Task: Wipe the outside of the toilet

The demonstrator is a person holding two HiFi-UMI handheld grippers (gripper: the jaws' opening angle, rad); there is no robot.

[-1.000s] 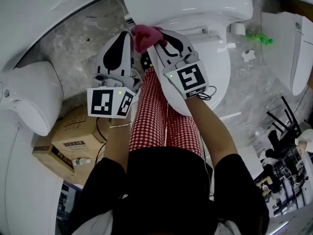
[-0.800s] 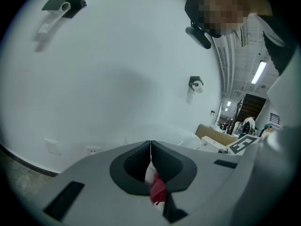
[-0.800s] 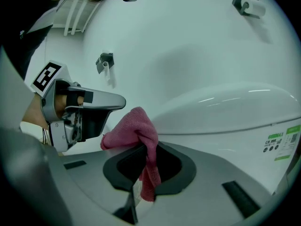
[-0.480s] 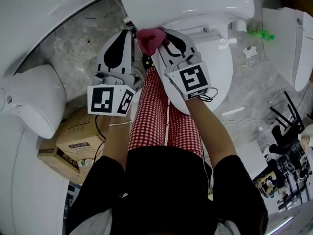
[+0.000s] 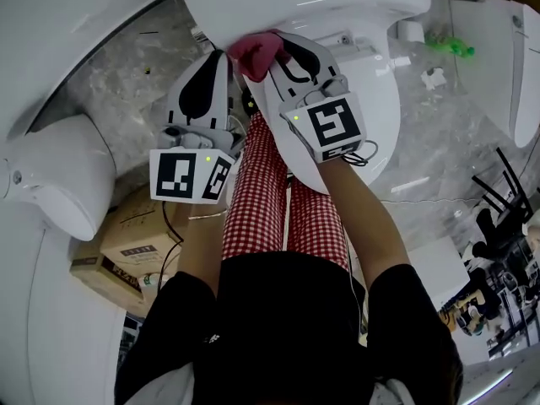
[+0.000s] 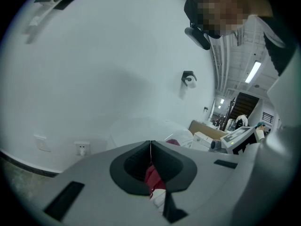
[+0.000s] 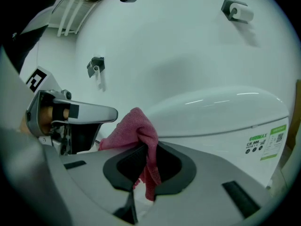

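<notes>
The white toilet [image 5: 308,2] fills the top of the head view, its bowl [image 5: 380,112] running down under my right arm. My right gripper [image 5: 268,57] is shut on a pink cloth [image 5: 256,53] and presses it against the toilet's left side below the lid. In the right gripper view the cloth [image 7: 136,133] bunches out of the right gripper [image 7: 146,147], with the toilet [image 7: 221,109] just behind. My left gripper [image 5: 218,56] hangs beside it, shut and holding nothing; the left gripper [image 6: 150,145] has its jaws meeting in its own view.
Other white toilets stand at the left [image 5: 51,171] and right [image 5: 506,66]. A cardboard box [image 5: 126,243] lies on the floor at lower left. A green object [image 5: 447,45] and a black stand [image 5: 498,213] are on the right. The person's red checked trousers [image 5: 261,201] are below.
The right gripper and its cloth have shifted a little upward along the toilet's side. The left gripper has stayed where it was.
</notes>
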